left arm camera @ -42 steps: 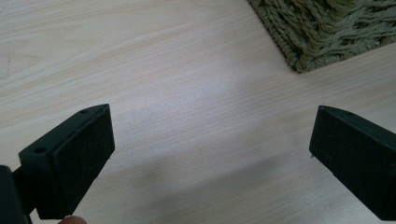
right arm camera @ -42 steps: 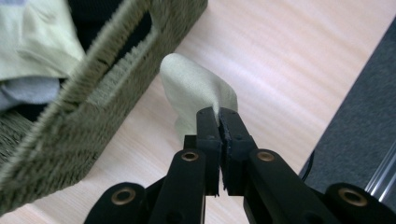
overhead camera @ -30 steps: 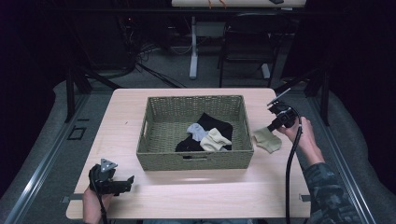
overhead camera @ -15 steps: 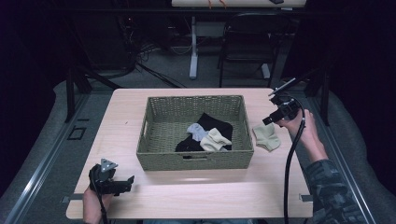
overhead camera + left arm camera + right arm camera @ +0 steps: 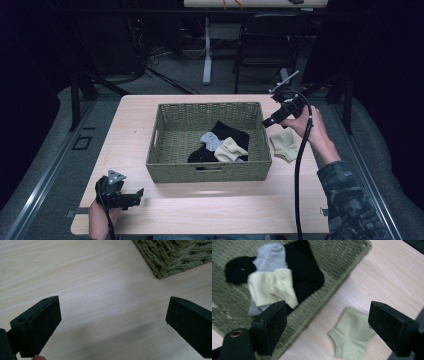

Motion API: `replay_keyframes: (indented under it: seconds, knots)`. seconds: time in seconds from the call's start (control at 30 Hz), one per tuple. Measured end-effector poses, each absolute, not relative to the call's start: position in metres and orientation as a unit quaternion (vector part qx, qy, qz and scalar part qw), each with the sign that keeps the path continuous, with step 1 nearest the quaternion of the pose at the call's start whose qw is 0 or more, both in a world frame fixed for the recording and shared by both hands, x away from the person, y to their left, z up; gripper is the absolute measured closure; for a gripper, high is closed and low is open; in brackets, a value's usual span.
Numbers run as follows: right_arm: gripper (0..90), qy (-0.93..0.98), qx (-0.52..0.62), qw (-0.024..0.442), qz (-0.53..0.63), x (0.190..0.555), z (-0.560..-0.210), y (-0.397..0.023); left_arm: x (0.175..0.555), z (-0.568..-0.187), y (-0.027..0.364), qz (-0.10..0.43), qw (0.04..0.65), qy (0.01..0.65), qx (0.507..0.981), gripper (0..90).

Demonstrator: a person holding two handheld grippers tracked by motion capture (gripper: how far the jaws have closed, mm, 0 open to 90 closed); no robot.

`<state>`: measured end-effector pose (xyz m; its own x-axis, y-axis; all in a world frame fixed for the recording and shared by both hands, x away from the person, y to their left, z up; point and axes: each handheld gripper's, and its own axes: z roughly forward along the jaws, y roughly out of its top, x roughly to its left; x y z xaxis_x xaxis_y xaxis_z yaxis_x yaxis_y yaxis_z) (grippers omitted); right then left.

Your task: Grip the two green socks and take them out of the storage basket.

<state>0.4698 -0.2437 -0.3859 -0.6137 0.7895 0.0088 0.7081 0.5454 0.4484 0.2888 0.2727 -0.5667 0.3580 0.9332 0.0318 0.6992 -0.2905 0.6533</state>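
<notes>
With jaws just opened wide and empty, right gripper [image 5: 265, 123] hangs above pale green sock [image 5: 285, 145] lying right of wicker basket [image 5: 165, 150]; left gripper [image 5: 137, 194], open and empty, far off.

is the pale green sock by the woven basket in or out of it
Out: the pale green sock lies flat on the wooden table, just right of the woven basket.

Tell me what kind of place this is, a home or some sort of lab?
Most likely a lab or recording workspace, not a home. A bare wooden table stands in a dark room, with loose cables on the floor behind it and an office chair by another desk. A person works with handheld grippers over a woven basket of socks.
</notes>
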Motion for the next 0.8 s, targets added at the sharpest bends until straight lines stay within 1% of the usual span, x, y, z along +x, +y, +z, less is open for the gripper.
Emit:
replay_keyframes:
  seconds: [0.13,0.2,0.4,0.8]
  knots:
    - [12.5,0.881,0.411,0.098,0.214,0.471,-0.380,-0.226,0.289,-0.567,0.273,0.210,0.279,0.526,0.775,0.0]
    - [9.2,0.887,0.402,0.091,0.209,0.473,-0.378,-0.217,0.289,-0.566,0.273,0.209,0.279,0.525,0.776,0.0]
    - [5.3,0.896,0.387,0.082,0.204,0.475,-0.381,-0.195,0.289,-0.567,0.273,0.209,0.280,0.526,0.775,0.0]
    - [0.4,0.909,0.367,0.055,0.191,0.480,-0.402,-0.158,0.289,-0.566,0.273,0.208,0.280,0.525,0.776,0.0]
